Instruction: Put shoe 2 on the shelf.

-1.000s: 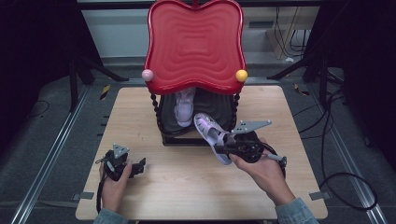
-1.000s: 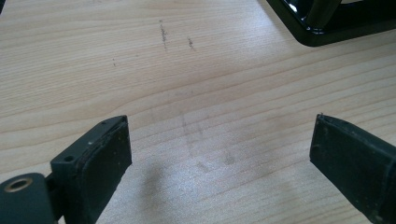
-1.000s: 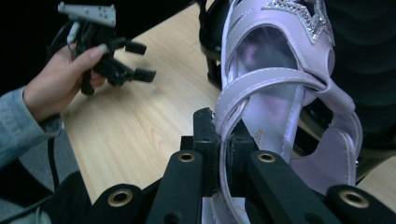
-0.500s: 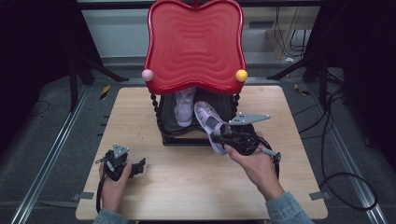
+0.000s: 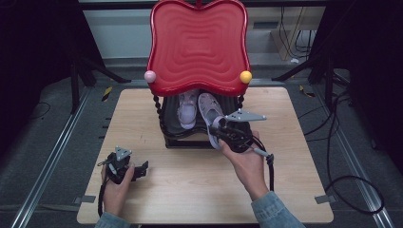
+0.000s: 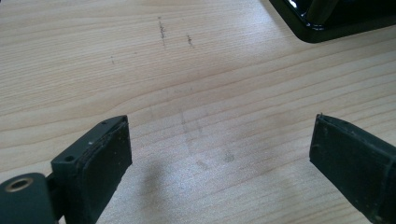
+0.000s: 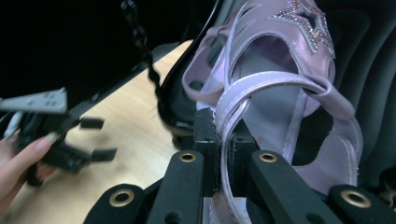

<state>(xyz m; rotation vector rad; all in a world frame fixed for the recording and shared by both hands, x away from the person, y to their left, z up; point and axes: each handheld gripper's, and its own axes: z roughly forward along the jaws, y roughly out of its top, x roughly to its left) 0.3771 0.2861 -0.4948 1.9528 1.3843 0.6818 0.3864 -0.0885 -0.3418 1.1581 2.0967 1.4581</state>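
A lilac sandal (image 7: pixel 299 51) with a glitter star on its toe hangs from my right gripper (image 7: pixel 223 140), whose jaws are shut on the sandal's side strap. From above, that sandal (image 5: pixel 208 108) lies toe-first on the black shelf (image 5: pixel 172 124) under the red wavy panel (image 5: pixel 198 45), right of a matching sandal (image 5: pixel 187 111). The right gripper (image 5: pixel 219 133) sits at the shelf's front right. My left gripper (image 5: pixel 140 168) rests low at the table's near left, and its jaws (image 6: pixel 219 154) stand wide apart over bare wood.
The red panel has a pink ball (image 5: pixel 150 76) and a yellow ball (image 5: pixel 245 76) at its corners and overhangs the shelf. The black stand's base edge (image 6: pixel 327 32) lies ahead of the left gripper. Wooden table (image 5: pixel 190 190) spreads around; cables trail at the right.
My right gripper has carried the lilac sandal away from the near table and in onto the black shelf, beside the other sandal. The left gripper has stayed put.
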